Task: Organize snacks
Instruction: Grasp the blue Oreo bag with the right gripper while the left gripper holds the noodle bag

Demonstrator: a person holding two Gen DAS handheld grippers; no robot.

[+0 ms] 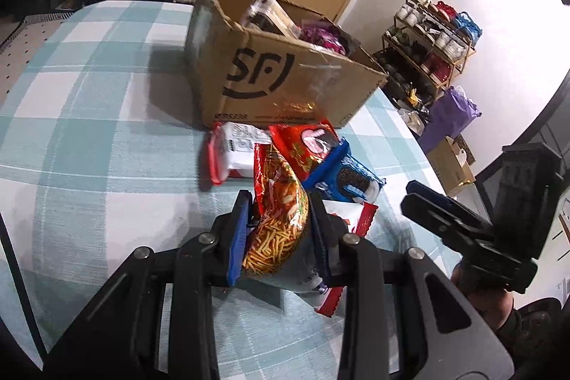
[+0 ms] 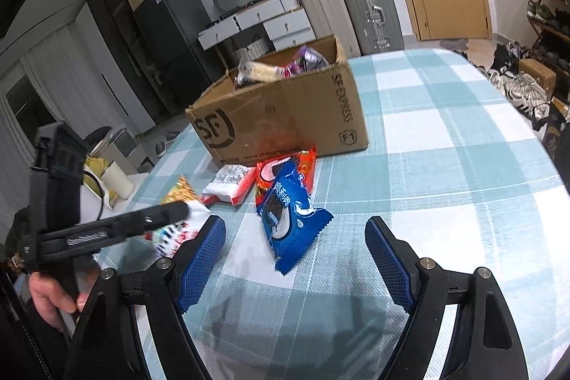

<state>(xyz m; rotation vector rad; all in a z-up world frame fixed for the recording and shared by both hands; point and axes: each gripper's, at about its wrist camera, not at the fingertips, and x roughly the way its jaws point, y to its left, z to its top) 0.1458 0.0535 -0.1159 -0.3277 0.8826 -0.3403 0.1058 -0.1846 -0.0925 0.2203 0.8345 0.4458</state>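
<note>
Left gripper (image 1: 281, 230): pinching crinkly orange noodle-snack bag (image 1: 281, 202), light, crushable.
Right gripper (image 2: 295, 259): spread, empty.
Glossy blue cookie packet (image 2: 288, 219): before brown cardboard box (image 2: 285, 120); slippery, grip mid-body.

Both grippers were black plastic rigs with silver pivot screws, and the fingers (image 2: 390, 259) had blue mesh-textured pads.

The left gripper (image 1: 281, 230) clamps a noodle-snack bag (image 1: 281, 219) above the checked tablecloth (image 1: 89, 130); more packets lie before the cardboard box (image 1: 278, 73).
</note>
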